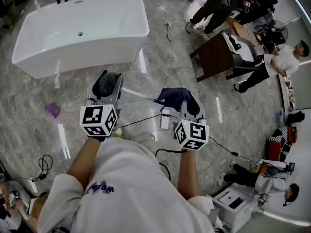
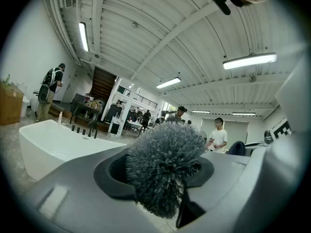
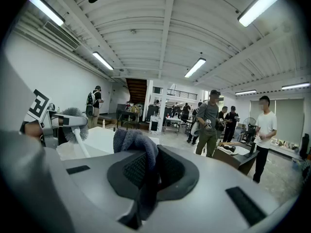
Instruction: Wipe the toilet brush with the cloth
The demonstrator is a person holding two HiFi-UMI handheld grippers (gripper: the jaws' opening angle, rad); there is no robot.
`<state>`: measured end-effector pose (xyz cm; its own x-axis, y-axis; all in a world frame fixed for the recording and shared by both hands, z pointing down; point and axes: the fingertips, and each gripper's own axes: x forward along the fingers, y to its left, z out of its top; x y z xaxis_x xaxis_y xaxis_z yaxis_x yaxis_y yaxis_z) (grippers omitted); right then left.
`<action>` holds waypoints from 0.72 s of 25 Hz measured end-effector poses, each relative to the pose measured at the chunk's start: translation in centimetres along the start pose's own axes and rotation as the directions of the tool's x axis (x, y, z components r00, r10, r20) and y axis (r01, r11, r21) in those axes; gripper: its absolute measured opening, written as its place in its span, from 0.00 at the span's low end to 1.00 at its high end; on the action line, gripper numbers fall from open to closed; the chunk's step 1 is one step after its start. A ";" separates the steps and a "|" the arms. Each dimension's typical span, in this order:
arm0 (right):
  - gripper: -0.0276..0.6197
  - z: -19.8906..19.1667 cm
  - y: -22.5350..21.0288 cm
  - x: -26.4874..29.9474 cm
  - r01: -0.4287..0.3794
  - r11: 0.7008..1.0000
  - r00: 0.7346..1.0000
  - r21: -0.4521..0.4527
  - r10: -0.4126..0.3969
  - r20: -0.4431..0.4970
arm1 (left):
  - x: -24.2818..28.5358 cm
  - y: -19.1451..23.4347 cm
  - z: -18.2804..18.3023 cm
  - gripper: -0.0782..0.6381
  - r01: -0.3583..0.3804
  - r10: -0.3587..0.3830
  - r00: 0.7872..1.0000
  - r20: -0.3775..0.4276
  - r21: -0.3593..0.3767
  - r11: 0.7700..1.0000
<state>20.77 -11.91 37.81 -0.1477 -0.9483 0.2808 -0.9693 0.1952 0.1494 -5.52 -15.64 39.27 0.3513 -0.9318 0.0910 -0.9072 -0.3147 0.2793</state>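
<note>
My left gripper (image 1: 108, 81) is shut on the toilet brush (image 1: 109, 83), whose grey bristle head (image 2: 163, 171) sits squeezed between the jaws. The brush's white handle (image 1: 138, 94) runs to the right, level, toward my right gripper (image 1: 183, 100). That gripper is shut on a dark blue cloth (image 1: 171, 97), which bulges out above its jaws (image 3: 135, 144). The cloth meets the handle's far end in the head view. In the right gripper view the brush head (image 3: 73, 116) and its white handle (image 3: 81, 147) show at the left, beside the left gripper's marker cube (image 3: 38, 106).
A white bathtub (image 1: 77, 28) stands ahead on the marble floor. A brown table (image 1: 216, 57) and several people are at the upper right. Cables and a white power strip (image 1: 165, 119) lie on the floor below the grippers. A purple scrap (image 1: 52, 110) lies at the left.
</note>
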 end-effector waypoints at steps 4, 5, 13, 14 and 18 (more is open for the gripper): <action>0.08 1.0 -1.5 0.5 0.027 0.999 1.000 0.043 -0.027 0.013 | 0.7 -2.0 -1.3 0.41 0.025 -0.025 0.999 -0.028 -0.007 1.000; 0.08 1.6 -1.6 0.5 0.032 0.999 0.999 0.040 -0.033 0.026 | 1.0 -2.8 -1.8 0.41 0.036 -0.037 0.999 -0.035 -0.017 0.999; 0.08 8.3 8.5 -0.2 -0.228 0.964 0.931 -0.133 0.256 0.258 | 2.2 -5.4 -1.8 0.41 0.104 -0.105 0.994 -0.029 -0.047 0.993; 0.08 7.6 10.3 -0.4 -0.277 0.937 0.914 -0.214 0.326 0.242 | 2.2 -5.7 -1.6 0.41 0.109 -0.110 0.994 -0.020 -0.052 0.993; 0.25 0.9 14.3 -0.9 -0.389 0.803 0.903 -0.452 0.430 -0.012 | 1.6 -6.3 -0.6 0.41 0.121 -0.119 0.993 0.023 -0.079 0.989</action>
<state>6.87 -8.46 38.81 -0.5476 -0.7691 0.3295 -0.6319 0.6383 0.4396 0.95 -14.99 38.26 0.4516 -0.8916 0.0348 -0.8368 -0.4097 0.3631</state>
